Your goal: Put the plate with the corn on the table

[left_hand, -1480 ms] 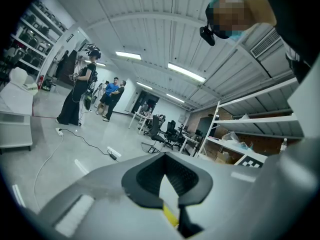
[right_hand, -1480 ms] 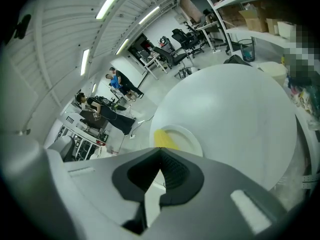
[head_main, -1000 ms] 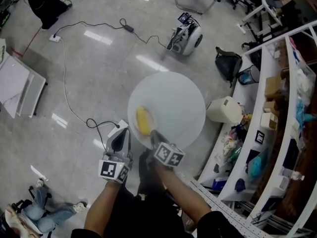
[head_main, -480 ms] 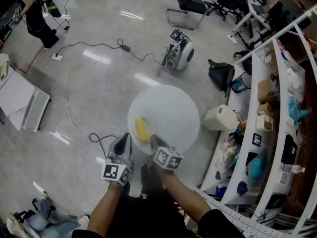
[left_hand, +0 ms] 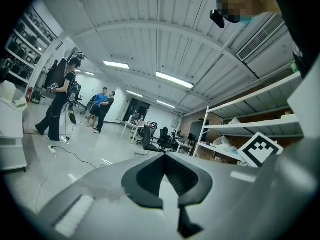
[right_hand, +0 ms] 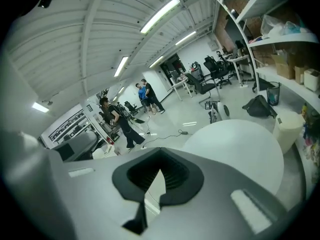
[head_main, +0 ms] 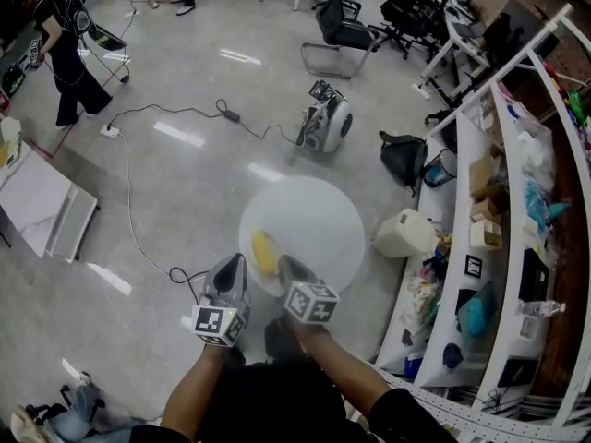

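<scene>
The plate [head_main: 319, 229] is white, round and shallow, held roughly level in the air at the center of the frame, with its near rim pinched in the right gripper [head_main: 283, 263]. 1 yellow corn cob [head_main: 265, 250] lies on its lower-left part, close to that rim.

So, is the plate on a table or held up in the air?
In the air: the right gripper holds the plate by its near rim, and only floor shows beneath.

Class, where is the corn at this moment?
In the head view, the corn lies on the near-left part of the white plate, just ahead of the right gripper, with the left gripper to its left.
</scene>
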